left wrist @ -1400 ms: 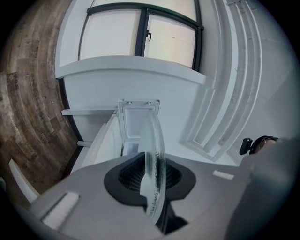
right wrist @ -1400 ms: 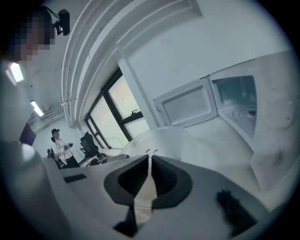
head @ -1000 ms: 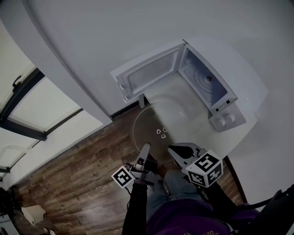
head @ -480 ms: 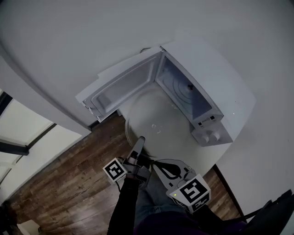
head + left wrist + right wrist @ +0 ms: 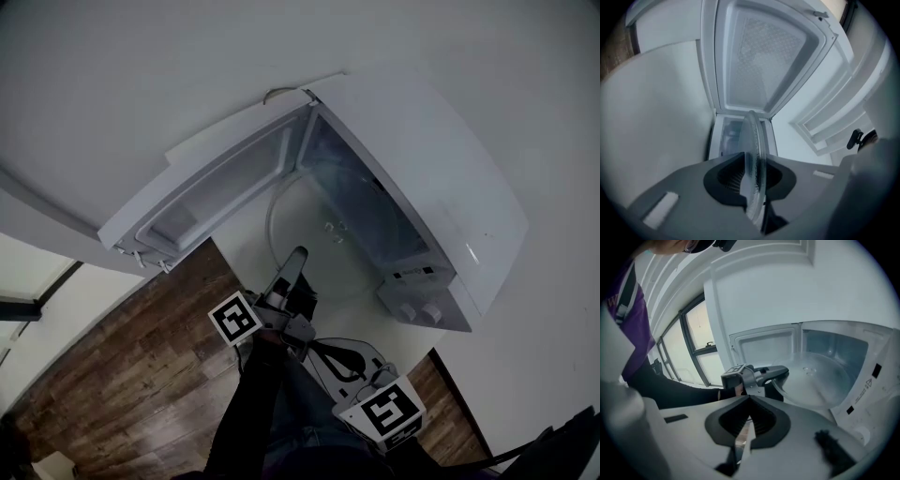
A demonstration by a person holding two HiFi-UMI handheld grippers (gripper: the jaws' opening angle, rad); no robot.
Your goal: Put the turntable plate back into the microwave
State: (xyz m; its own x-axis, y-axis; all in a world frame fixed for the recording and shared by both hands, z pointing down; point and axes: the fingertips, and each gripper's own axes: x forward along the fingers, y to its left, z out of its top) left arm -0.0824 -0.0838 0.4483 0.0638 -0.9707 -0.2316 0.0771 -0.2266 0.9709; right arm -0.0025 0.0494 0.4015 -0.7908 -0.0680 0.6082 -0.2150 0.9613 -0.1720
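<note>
The round clear glass turntable plate (image 5: 319, 234) is held flat by its near rim in my left gripper (image 5: 294, 264), which is shut on it. Its far part reaches into the open mouth of the white microwave (image 5: 422, 216). In the left gripper view the plate (image 5: 753, 140) stands edge-on between the jaws, with the cavity (image 5: 732, 136) just beyond. My right gripper (image 5: 330, 354) hangs lower and nearer to me, shut on nothing. Its own view shows its shut jaws (image 5: 749, 422), the left gripper (image 5: 754, 376) and the plate (image 5: 820, 380) ahead.
The microwave door (image 5: 211, 192) is swung wide open to the left and stands over the plate in the left gripper view (image 5: 764, 61). Two control knobs (image 5: 419, 314) sit on the near front panel. The white counter (image 5: 234, 239) meets a wooden floor (image 5: 122, 375).
My left gripper has carried the plate from over the counter's edge toward the microwave's opening, so its far rim now enters the cavity. The right gripper followed a little behind, still shut.
</note>
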